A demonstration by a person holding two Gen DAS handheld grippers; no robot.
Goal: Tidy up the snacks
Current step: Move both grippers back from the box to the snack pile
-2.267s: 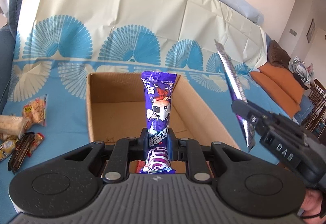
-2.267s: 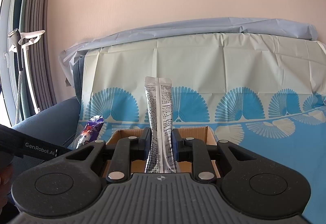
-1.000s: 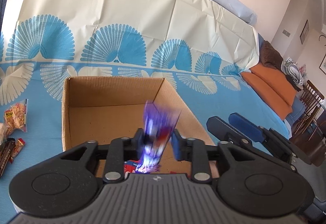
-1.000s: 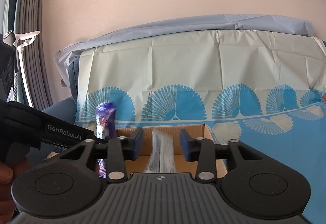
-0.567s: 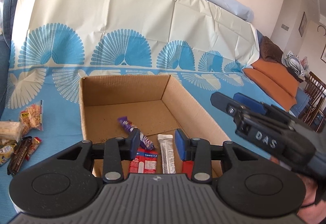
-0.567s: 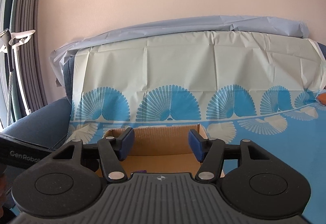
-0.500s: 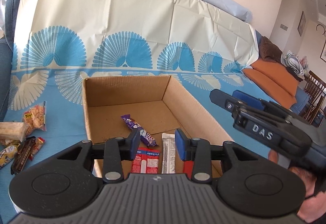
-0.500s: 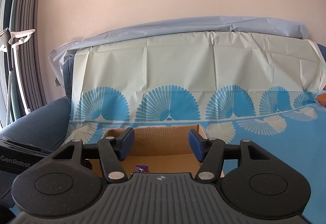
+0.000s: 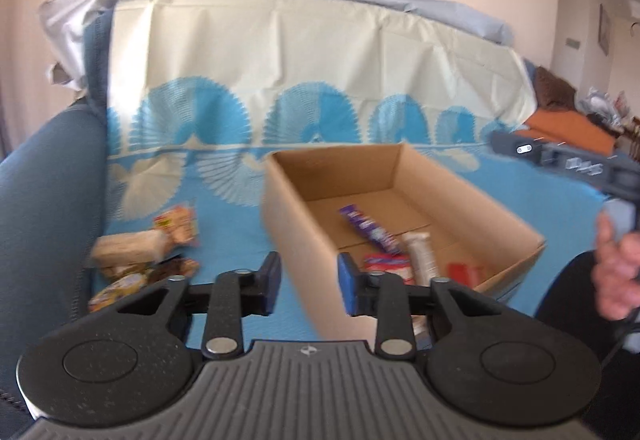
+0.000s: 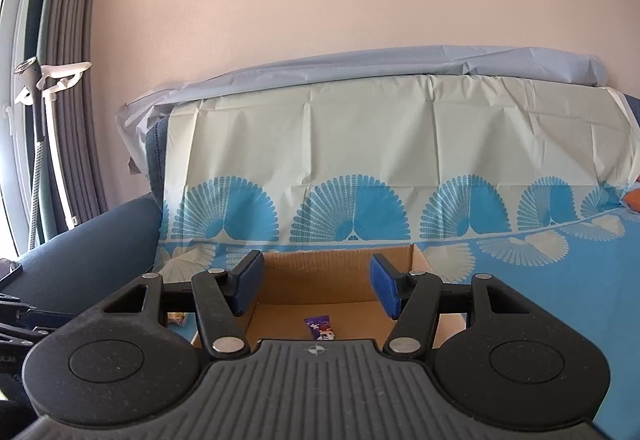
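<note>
A: Now, left hand-held gripper (image 9: pixel 308 284) hangs off the near-left corner of the cardboard box (image 9: pixel 298 216), over the blue cloth. Jaws apart, nothing between the pads; they have just been closing a little on air. Picture is smeared.

B: Right hand-held gripper (image 10: pixel 316 290)?

A: Released too, jaws standing wide, nothing in them. It sits near the box's close edge, pointing over it toward the sofa back. In the left wrist view it is a dark blur at far right with the person's hand (image 9: pixel 618 264) on it.

B: Box contents?

A: Purple wrapper (image 9: pixel 370 228) lying diagonal on the floor of the box, white stick packet (image 9: pixel 420 256) beside it, a red-and-white pack (image 9: pixel 386 266) at the near end, something red (image 9: pixel 462 272) to the right. All flat, none upright. 4 that I can count; more may be hidden behind the near wall.

B: And what is left outside?

A: Loose snack pile (image 9: pixel 144 256) on the cloth, left of the box, well apart from it: a pale loaf-like pack, an orange-printed bag farther back, dark bars and a yellowish packet nearer. Count unclear through the blur.

B: Why the left one out there?

A: My reading: it is empty and headed for the pile, so the next pick is likely from there. Box stays open-topped between both hands, an easy drop from either side.
</note>
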